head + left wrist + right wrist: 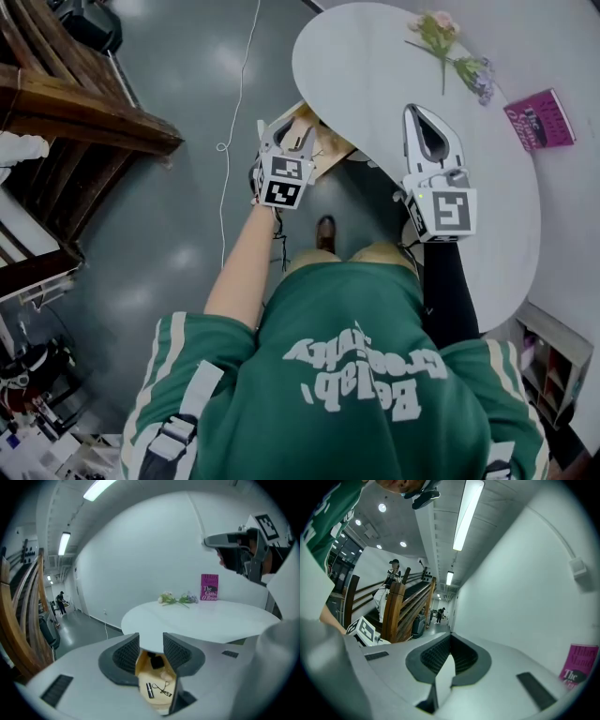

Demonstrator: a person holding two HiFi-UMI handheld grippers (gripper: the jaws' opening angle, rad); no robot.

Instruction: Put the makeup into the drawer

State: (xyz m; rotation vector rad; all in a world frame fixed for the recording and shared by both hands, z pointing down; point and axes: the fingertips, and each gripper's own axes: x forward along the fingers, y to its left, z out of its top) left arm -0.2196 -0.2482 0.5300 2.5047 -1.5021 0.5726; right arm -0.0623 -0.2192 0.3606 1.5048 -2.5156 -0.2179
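The wooden drawer (pixel 330 142) stands pulled out from under the round white table (pixel 375 75). My left gripper (pixel 287 133) hovers above it, open, with nothing between its fingers. Down through the gap of the left gripper (pixel 151 644) I see the drawer (pixel 139 666) holding a black compact (pixel 156 660), a black tube (pixel 149 690) and an eyelash curler (pixel 164 689). My right gripper (pixel 418 112) is over the tabletop, shut and empty; in its own view the right gripper (pixel 450 638) has its tips together.
A pink book (pixel 541 118) and artificial flowers (pixel 441 37) lie at the table's far side. A wooden staircase (pixel 84 112) stands to the left, with a white cable (pixel 234 112) running over the grey floor. A low shelf (pixel 553 366) sits at the lower right.
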